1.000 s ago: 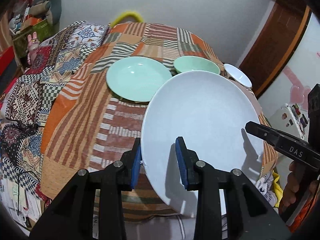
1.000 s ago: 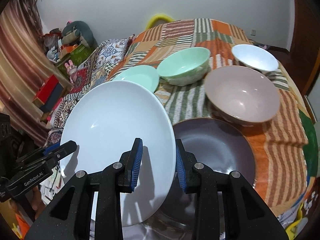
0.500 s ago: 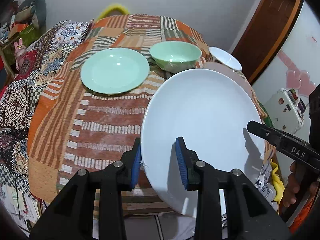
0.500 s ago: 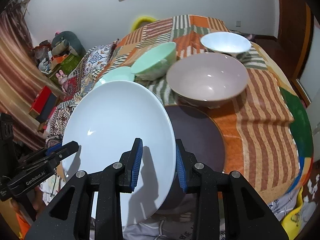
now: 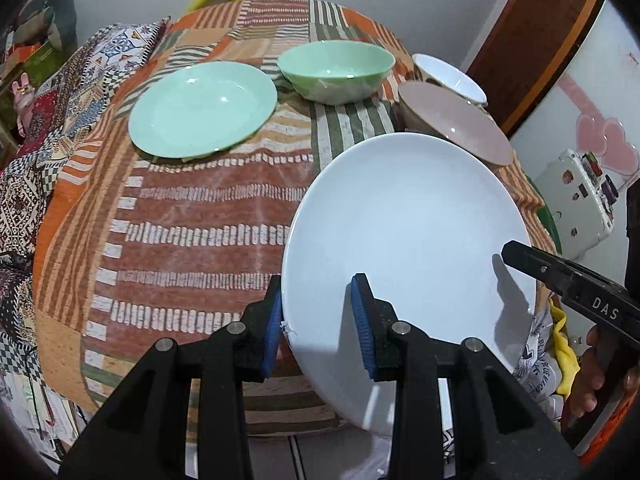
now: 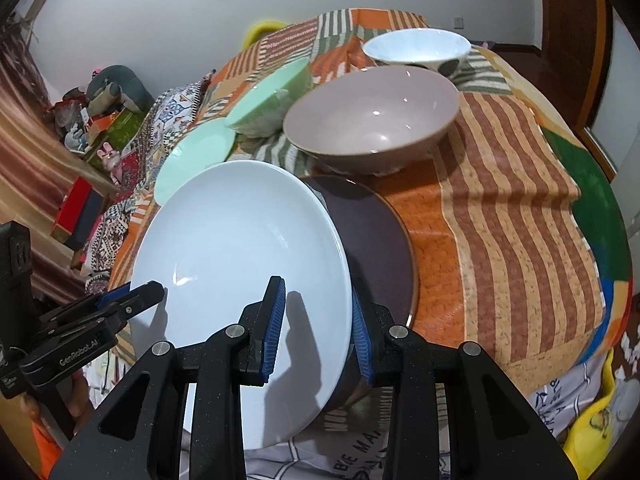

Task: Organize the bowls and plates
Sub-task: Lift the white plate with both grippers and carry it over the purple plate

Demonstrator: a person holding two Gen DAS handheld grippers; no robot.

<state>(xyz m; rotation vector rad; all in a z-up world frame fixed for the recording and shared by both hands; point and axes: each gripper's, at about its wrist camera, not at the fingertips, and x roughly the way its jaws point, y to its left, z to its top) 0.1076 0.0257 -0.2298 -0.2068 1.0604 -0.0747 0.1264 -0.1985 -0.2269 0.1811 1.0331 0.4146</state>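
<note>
Left gripper [image 5: 318, 320] and right gripper [image 6: 318, 322] fingers each grip white plate [image 5: 408, 224] rim, plate tilted above brown plate [image 6: 376, 240] on bench [image 5: 192, 216].

You get even, bright indoor light from above, sharp focus, small glare spots on the glossy pale-blue round plate [image 6: 240, 256], dark tong shadows across it, and heavy fisheye bending with black corners.

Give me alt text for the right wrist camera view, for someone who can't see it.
Both grippers, the right gripper and the left gripper, clamp opposite edges of a white plate tilted above a dark plate. Behind sit a pink bowl, a white bowl, a green bowl and a green plate on a patchwork tablecloth.
</note>
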